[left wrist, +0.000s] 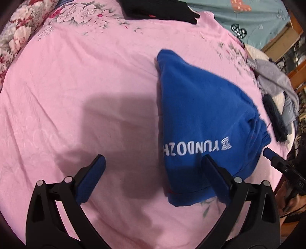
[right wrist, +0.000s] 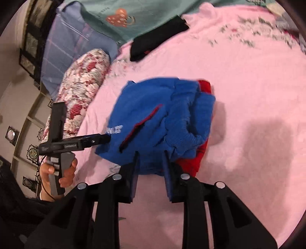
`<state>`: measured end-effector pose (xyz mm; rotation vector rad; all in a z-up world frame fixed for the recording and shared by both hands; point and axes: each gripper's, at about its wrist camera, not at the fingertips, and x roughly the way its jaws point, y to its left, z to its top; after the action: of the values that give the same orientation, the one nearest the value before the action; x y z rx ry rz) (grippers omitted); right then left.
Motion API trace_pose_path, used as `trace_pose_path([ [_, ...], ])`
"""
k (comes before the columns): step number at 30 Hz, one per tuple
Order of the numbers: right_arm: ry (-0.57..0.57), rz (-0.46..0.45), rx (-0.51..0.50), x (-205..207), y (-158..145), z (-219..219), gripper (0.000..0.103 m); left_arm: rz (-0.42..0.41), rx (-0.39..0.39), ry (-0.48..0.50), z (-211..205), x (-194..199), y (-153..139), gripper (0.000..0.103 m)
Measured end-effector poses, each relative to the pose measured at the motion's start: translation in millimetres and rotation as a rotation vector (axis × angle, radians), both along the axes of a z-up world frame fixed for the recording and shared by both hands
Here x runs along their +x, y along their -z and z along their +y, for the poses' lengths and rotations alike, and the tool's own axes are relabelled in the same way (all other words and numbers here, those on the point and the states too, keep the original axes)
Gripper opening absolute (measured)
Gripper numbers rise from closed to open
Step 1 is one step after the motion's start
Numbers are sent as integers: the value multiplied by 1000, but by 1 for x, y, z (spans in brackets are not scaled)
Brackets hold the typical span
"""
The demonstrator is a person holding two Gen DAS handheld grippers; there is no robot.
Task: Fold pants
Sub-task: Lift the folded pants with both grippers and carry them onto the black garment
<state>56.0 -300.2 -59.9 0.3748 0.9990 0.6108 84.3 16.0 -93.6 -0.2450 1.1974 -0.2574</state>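
Observation:
The blue pants (left wrist: 202, 118) with white lettering lie folded in a bundle on the pink bedsheet (left wrist: 86, 80). My left gripper (left wrist: 155, 162) is open; its right finger (left wrist: 216, 176) sits over the near edge of the pants, its left finger over bare sheet. In the right wrist view the blue pants (right wrist: 162, 118) show red trim and a red lining. My right gripper (right wrist: 151, 159) has its jaws a narrow gap apart around the near hem of the pants. The left gripper (right wrist: 103, 138) also shows there, at the pants' left edge.
A black garment (left wrist: 160, 9) lies at the far edge of the sheet, also in the right wrist view (right wrist: 158, 38). A floral pillow (right wrist: 84, 92) lies at the left. Grey and dark clothes (left wrist: 275, 90) are piled at the right. A teal blanket (left wrist: 248, 19) lies beyond.

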Motion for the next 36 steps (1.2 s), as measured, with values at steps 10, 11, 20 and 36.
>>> trace_pose_path([
  [10, 244, 68, 89, 20, 8, -43, 81, 79, -178, 87, -19, 29, -2, 101],
  [11, 243, 71, 87, 20, 11, -42, 81, 88, -180, 95, -25, 30, 0, 101],
  [20, 170, 118, 85, 35, 31, -24, 81, 133, -201, 210, -51, 46, 14, 86],
  [36, 103, 33, -57, 36, 7, 24, 37, -82, -115, 227, -76, 16, -38, 29],
])
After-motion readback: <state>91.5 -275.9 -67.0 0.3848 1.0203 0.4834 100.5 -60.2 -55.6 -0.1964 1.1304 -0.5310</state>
